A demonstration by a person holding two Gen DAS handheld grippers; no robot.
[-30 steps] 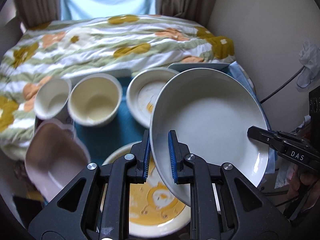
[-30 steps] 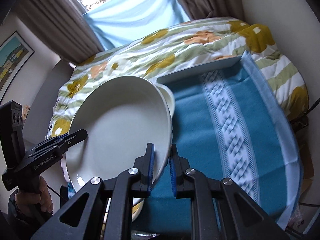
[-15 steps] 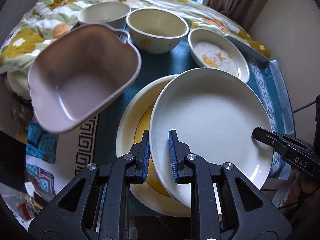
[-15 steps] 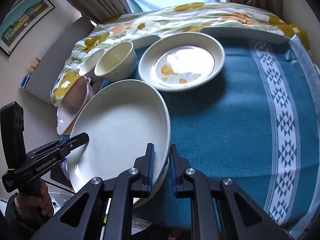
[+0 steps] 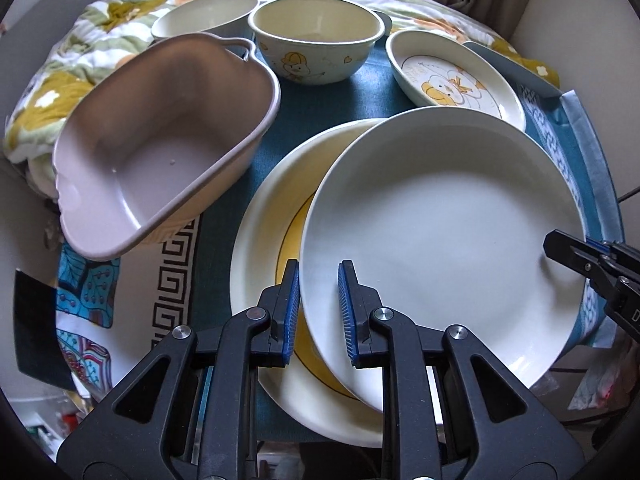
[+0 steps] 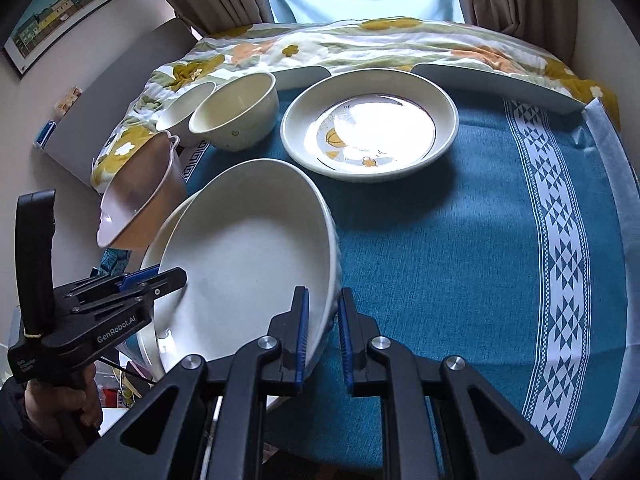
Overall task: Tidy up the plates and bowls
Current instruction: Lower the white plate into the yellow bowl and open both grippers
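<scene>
Over yellow-ringed plate [image 5: 276,236] | round glossy white plate [image 5: 440,232] | both claws gripping rim

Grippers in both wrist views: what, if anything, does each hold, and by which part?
Both hold the same plain white plate. The left gripper clamps its near rim; the right gripper clamps the opposite rim.

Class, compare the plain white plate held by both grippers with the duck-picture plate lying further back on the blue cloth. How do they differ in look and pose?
1. The white plate is plain inside; the duck plate carries a yellow cartoon duck.
2. The white plate is gripped at two rims and tilted over a yellow-ringed plate; the duck plate lies flat and alone on the blue cloth.
3. The white plate looks larger.

Both are round, pale and empty.
</scene>
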